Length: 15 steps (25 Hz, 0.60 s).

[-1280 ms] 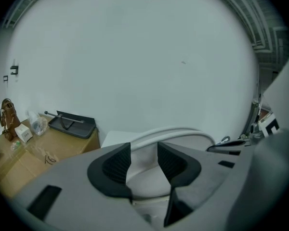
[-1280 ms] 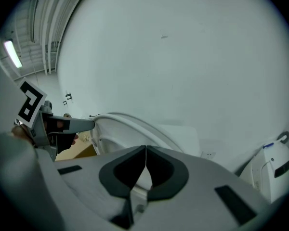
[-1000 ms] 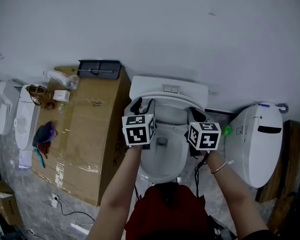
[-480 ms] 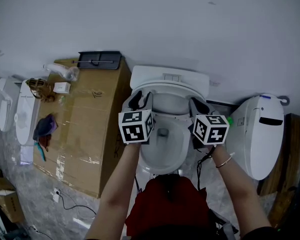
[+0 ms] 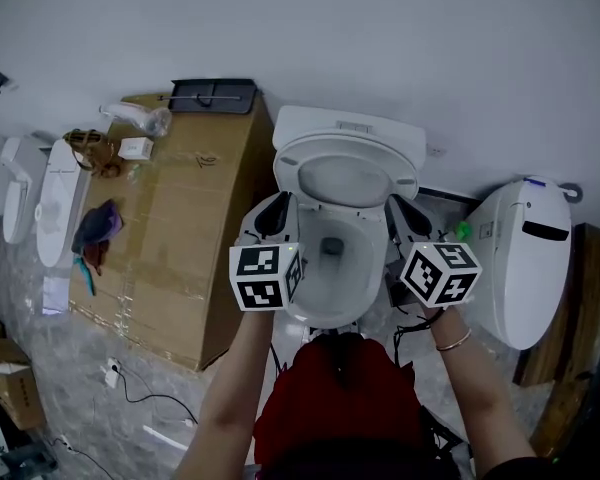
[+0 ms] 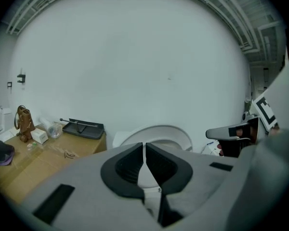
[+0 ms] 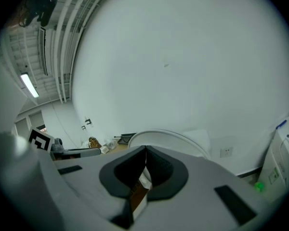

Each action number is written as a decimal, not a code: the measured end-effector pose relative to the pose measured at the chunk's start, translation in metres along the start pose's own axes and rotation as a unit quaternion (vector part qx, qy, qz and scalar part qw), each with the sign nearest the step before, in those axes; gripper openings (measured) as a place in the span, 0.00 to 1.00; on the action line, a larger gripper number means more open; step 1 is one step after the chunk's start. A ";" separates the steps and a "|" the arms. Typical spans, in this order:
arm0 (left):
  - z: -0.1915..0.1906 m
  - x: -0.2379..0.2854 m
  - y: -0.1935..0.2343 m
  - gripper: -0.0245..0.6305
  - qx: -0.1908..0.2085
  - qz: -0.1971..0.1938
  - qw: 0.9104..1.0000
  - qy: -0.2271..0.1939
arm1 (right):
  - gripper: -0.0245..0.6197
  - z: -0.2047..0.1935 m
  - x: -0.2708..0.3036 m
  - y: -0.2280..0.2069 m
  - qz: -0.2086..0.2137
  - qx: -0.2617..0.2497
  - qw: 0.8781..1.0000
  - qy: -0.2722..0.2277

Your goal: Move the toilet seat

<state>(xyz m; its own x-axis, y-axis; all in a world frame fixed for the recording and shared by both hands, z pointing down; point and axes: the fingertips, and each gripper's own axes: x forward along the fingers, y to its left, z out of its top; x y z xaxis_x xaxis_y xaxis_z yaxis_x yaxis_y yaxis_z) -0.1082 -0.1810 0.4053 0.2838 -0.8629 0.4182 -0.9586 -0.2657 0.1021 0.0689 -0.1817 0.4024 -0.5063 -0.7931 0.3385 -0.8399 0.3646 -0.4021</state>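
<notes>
A white toilet stands against the wall, its tank (image 5: 352, 131) at the back and its open bowl (image 5: 330, 258) in front of me. The toilet seat (image 5: 348, 176) stands raised and leans toward the tank. It shows as an upright white arc (image 6: 159, 131) in the left gripper view and again (image 7: 171, 137) in the right gripper view. My left gripper (image 5: 277, 211) (image 6: 144, 146) hovers beside the bowl's left rim; its jaws are closing, tips nearly together, nothing between them. My right gripper (image 5: 405, 214) (image 7: 145, 150) hangs by the right rim, shut and empty.
A large cardboard box (image 5: 170, 228) stands left of the toilet with a black tray (image 5: 215, 95) and small items on top. A second white toilet (image 5: 525, 258) is close on the right. Toilet parts (image 5: 55, 203) lie far left. A cable (image 5: 130, 413) runs over the floor.
Both grippers have drawn back from the seat's rim toward me. The left jaws have come together from wide open. The seat now stands further up against the tank.
</notes>
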 end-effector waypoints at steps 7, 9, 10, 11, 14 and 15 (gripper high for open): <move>0.005 -0.050 -0.004 0.08 0.011 0.009 1.000 -0.026 | 0.06 -0.002 -0.037 0.028 0.004 -0.007 1.000 -0.017; 0.004 -0.064 -0.005 0.08 0.013 0.011 0.999 -0.031 | 0.06 -0.007 -0.045 0.037 0.008 -0.018 1.000 -0.012; 0.003 -0.070 -0.007 0.08 0.015 0.012 0.999 -0.033 | 0.06 -0.010 -0.049 0.041 0.010 -0.025 1.000 -0.009; 0.002 -0.076 -0.008 0.08 0.016 0.013 0.999 -0.034 | 0.06 -0.012 -0.052 0.045 0.012 -0.033 0.999 -0.005; -0.003 -0.092 -0.014 0.08 0.016 0.015 0.999 -0.037 | 0.06 -0.016 -0.064 0.053 0.015 -0.056 0.998 0.000; -0.004 -0.097 -0.016 0.08 0.016 0.015 0.999 -0.038 | 0.06 -0.016 -0.068 0.055 0.014 -0.063 0.998 0.000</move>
<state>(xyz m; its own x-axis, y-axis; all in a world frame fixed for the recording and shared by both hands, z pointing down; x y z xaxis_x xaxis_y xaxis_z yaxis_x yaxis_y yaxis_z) -0.1206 -0.0913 0.3667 0.2562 -0.9008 0.3505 -0.9660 -0.2514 0.0600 0.0536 -0.1001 0.3705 -0.5305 -0.7815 0.3284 -0.8430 0.4457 -0.3010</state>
